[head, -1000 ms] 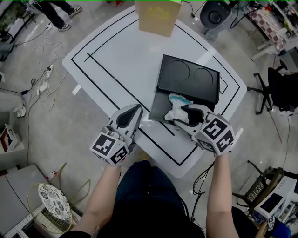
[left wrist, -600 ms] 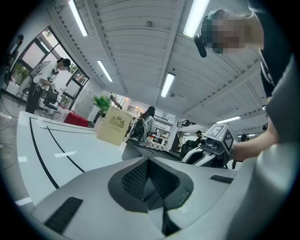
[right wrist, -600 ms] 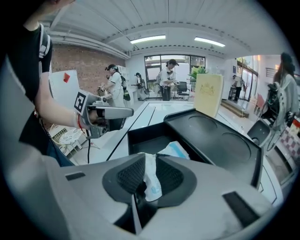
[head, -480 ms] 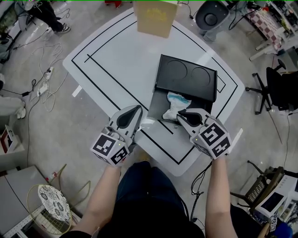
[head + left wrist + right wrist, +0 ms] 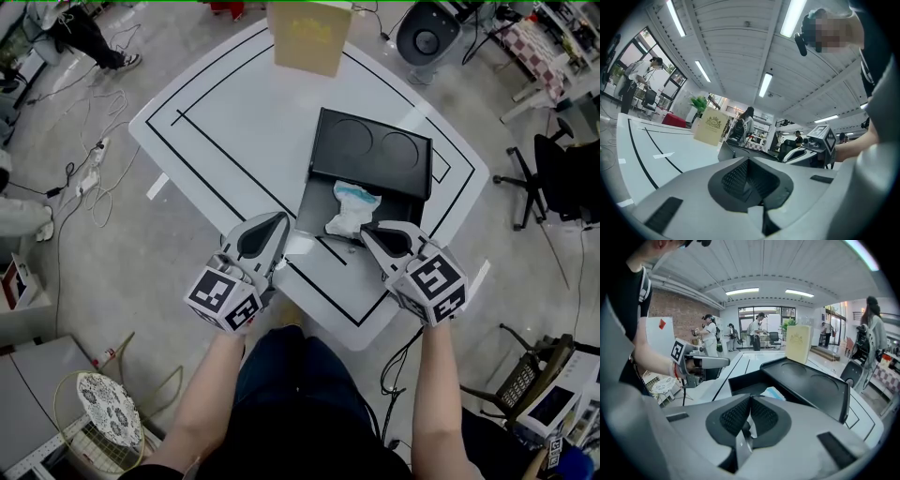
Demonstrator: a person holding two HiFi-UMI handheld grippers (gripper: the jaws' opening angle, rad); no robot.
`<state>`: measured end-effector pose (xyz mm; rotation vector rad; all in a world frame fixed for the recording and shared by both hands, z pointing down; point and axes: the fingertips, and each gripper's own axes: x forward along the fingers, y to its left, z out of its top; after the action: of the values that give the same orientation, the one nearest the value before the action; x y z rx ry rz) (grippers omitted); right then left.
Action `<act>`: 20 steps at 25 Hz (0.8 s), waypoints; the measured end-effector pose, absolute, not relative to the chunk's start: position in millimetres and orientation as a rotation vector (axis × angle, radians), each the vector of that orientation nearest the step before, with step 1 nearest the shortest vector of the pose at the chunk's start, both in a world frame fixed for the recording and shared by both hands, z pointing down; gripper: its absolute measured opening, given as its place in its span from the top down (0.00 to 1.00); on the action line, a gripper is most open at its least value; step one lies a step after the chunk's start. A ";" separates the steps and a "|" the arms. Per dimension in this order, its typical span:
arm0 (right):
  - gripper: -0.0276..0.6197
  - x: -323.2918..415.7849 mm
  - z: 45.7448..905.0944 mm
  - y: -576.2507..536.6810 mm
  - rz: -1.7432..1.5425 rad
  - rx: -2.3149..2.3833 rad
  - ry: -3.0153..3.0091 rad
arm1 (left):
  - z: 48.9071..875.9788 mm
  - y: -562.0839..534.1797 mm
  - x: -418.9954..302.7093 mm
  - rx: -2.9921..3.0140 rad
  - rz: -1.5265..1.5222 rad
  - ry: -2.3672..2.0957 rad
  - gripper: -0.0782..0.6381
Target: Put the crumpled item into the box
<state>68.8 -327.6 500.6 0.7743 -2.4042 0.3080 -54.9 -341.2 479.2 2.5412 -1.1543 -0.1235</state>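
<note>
As right gripper [image 5: 368, 231] jaws just clenched empty, left gripper [image 5: 278, 218] likewise clamped; white table [image 5: 244, 112], cable-strewn floor [image 5: 66, 272].

The crumpled item [image 5: 352, 211] lies in the box [image 5: 315, 208] (lid [image 5: 375, 155] behind it) on the table [image 5: 234, 103]; a bag [image 5: 307, 36] stands beyond.

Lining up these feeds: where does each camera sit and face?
Head view: on the head, steeply down at table, box; left gripper, right gripper, forearms show.
Left gripper view: on that gripper, level across the table; own shut jaws, right gripper.
Right gripper view: on that gripper, down toward the box; own just-closed empty jaws, left gripper.
Both gripper views share box and carton.
</note>
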 end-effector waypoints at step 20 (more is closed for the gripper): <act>0.95 103.5 462.7 -290.4 0.441 1.110 -2.512 | 453.7 -307.2 -37.8 2.606 -0.102 -1.136 0.89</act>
<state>103.5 -290.4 462.7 1.1095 -2.5118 0.4415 -37.8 -307.2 453.7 2.6062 -1.1360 -0.1021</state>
